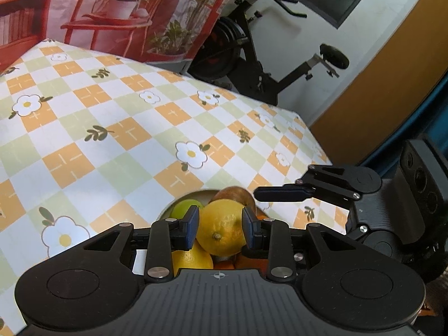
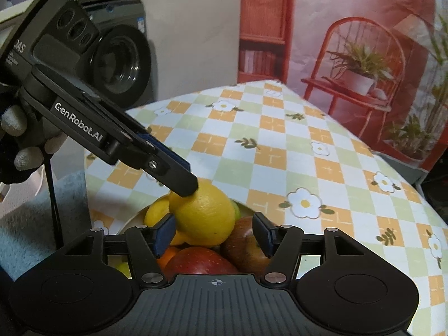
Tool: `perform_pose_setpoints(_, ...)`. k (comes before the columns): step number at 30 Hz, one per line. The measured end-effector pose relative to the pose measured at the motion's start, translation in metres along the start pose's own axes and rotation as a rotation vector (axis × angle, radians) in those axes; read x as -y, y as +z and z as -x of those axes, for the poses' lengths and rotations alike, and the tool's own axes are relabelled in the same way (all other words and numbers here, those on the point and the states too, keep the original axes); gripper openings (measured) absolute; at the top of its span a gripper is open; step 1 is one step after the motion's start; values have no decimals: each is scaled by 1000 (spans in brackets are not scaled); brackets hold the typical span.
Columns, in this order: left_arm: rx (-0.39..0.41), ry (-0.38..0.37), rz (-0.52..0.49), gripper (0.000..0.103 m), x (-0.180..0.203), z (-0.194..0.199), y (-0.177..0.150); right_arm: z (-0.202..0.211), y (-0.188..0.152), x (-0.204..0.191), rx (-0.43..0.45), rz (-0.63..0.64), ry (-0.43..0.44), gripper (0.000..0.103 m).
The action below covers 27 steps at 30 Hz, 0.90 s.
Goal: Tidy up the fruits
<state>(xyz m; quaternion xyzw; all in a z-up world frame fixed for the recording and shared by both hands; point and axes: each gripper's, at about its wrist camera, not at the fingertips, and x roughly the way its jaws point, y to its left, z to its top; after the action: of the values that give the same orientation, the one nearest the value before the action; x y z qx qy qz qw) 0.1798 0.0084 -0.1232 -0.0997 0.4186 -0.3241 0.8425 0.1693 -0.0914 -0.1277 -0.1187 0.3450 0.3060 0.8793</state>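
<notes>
While the lemon (image 1: 222,229) is pinched by the left gripper (image 1: 221,228) above the heaped bowl (image 1: 196,196), its long axis is seen crosswise just ahead of the right gripper (image 2: 214,233), whose jaws are spread

checkered flower tablecloth (image 1: 117,128), black exercise bike (image 1: 252,64) behind it, red chair-and-plants backdrop (image 2: 361,64), front-load washer (image 2: 120,61) off left

A lemon (image 1: 222,225) lies atop fruit in a bowl (image 1: 193,195) on the table (image 1: 112,128).
</notes>
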Motion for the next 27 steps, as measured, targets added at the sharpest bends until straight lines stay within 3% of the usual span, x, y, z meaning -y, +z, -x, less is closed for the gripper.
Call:
perform_pose_setpoints(6,62,55,-18,38,7,14,1,27,-10,15,90,-82,-58,67)
perform_pose_setpoints(8,91,93,-44,45,16,20,0,38,-14,19,131,-119,-81,72)
perform_pose_setpoints(10,121,130,-69,60,25,28,-3,49,-20,21,169,-158,-106,80)
perform_pose_setpoints(18,201,325,-131,83,67,58,-23,93,-48,15,272,-346,-195,101)
perform_pose_setpoints(22,235,418,-167,84,88,69,-32,113,-57,6,316,-391,-216,103)
perform_pose_setpoints(27,282,492,-185,88,106,86,-43,127,-62,-6,335,-417,-314,103)
